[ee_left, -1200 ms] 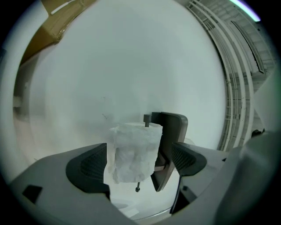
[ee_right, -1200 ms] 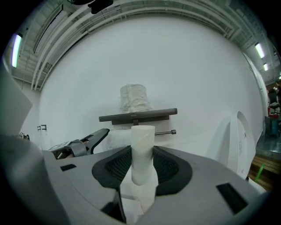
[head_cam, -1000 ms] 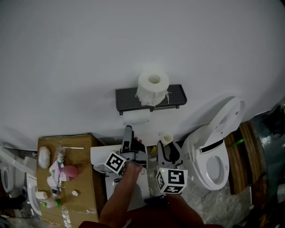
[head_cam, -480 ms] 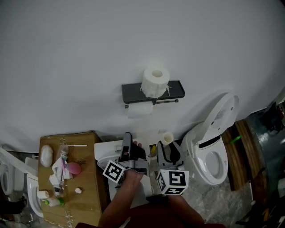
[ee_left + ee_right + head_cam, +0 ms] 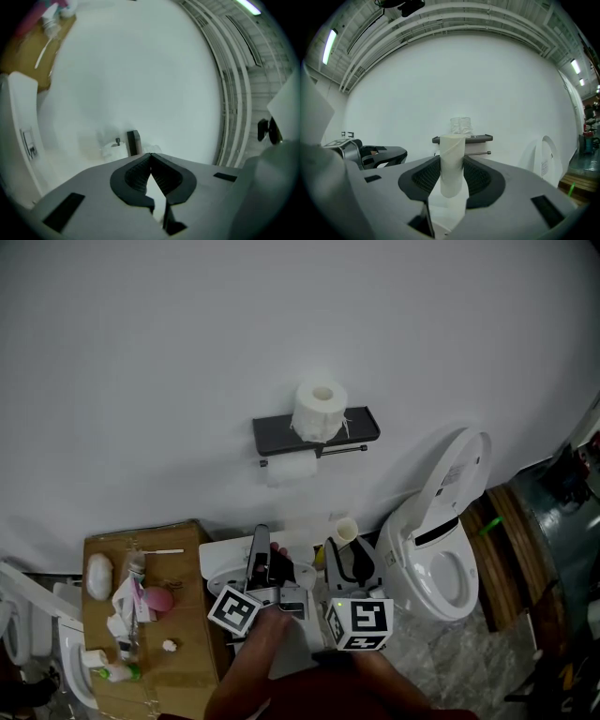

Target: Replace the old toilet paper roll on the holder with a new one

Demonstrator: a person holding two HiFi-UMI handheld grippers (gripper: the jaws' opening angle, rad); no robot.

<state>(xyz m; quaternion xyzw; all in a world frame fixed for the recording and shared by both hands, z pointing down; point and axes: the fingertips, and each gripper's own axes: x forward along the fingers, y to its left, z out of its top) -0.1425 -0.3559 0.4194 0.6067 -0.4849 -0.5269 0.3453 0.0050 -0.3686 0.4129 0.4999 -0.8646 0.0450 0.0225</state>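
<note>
A black wall holder [image 5: 361, 424] carries a full white roll [image 5: 318, 409] on its top shelf. A second white roll [image 5: 291, 468] hangs on the bar below. My right gripper [image 5: 349, 546] is shut on a bare cardboard tube [image 5: 346, 529], held upright [image 5: 452, 164] well short of the holder [image 5: 480, 138]. My left gripper [image 5: 263, 540] is beside it on the left. Its jaws have just been closing and now meet [image 5: 150, 157] with nothing between them. The holder [image 5: 133, 142] shows small past them.
A white toilet [image 5: 441, 563] with its lid raised stands at the right. A cardboard box [image 5: 183, 615] with several toiletries on top sits at the left. A white fixture [image 5: 217, 563] lies under the left gripper. The wall behind is plain white.
Both grippers have drawn back from the holder, lower in the head view. The left jaws went from open to closed, empty. The right still holds the tube.
</note>
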